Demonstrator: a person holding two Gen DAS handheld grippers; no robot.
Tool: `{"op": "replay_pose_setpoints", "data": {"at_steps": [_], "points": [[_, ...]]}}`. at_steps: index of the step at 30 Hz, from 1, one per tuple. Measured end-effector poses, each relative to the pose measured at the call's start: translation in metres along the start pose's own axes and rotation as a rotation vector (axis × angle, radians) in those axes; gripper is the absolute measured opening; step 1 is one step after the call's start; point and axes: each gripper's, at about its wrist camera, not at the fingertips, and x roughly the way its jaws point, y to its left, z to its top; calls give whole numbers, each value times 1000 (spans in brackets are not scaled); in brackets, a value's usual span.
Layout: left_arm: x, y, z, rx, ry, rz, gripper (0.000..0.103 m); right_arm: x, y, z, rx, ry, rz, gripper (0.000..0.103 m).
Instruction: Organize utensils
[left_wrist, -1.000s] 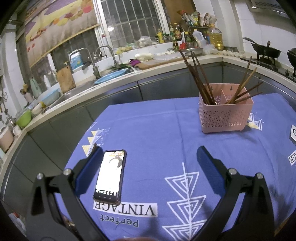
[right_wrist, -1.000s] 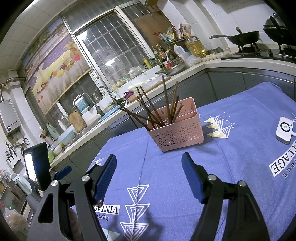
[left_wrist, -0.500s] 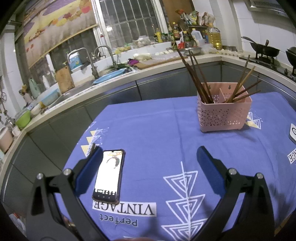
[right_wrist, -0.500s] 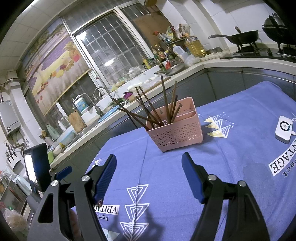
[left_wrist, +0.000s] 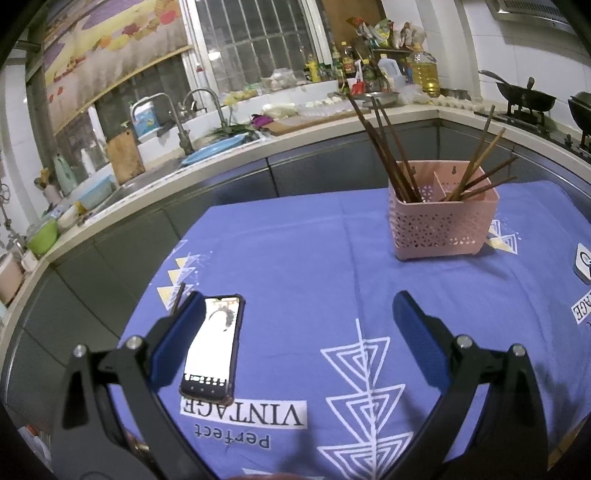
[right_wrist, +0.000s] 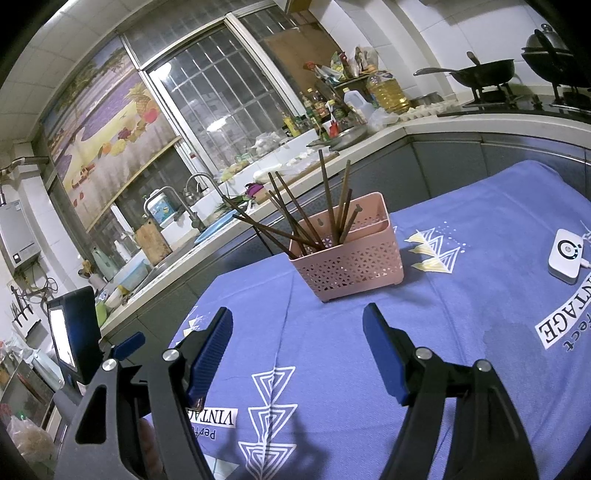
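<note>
phone (left_wrist: 212, 347) on blue tablecloth (left_wrist: 314, 266), white device (right_wrist: 565, 255) at right, sink tap (left_wrist: 177, 122), wok (right_wrist: 480, 72) on stove

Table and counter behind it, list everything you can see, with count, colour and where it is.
Basket: one, pink, far right part of the table.
Chopsticks: several, dark brown, standing in the basket's two compartments.
Loose chopstick: one, brown, on the cloth by the phone.
Phone: one, black, screen lit, near left.
White device: one, right edge.
Tablecloth: one, blue, white print.
Wok: one, black, on the stove.
Oil bottle: one, yellow, on the counter.
Left gripper: open, empty.
Right gripper: open, empty.
</note>
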Motion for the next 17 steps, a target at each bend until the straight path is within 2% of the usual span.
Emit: {"op": "replay_pose_setpoints", "data": {"at_steps": [6,17], "points": [[4,-10,1,-9,36,-78,97,-1,-1,1,0,0,0,73],[8,-13,6,-6,47,-85,97,0,-1,0,1,0,0,73]]}}
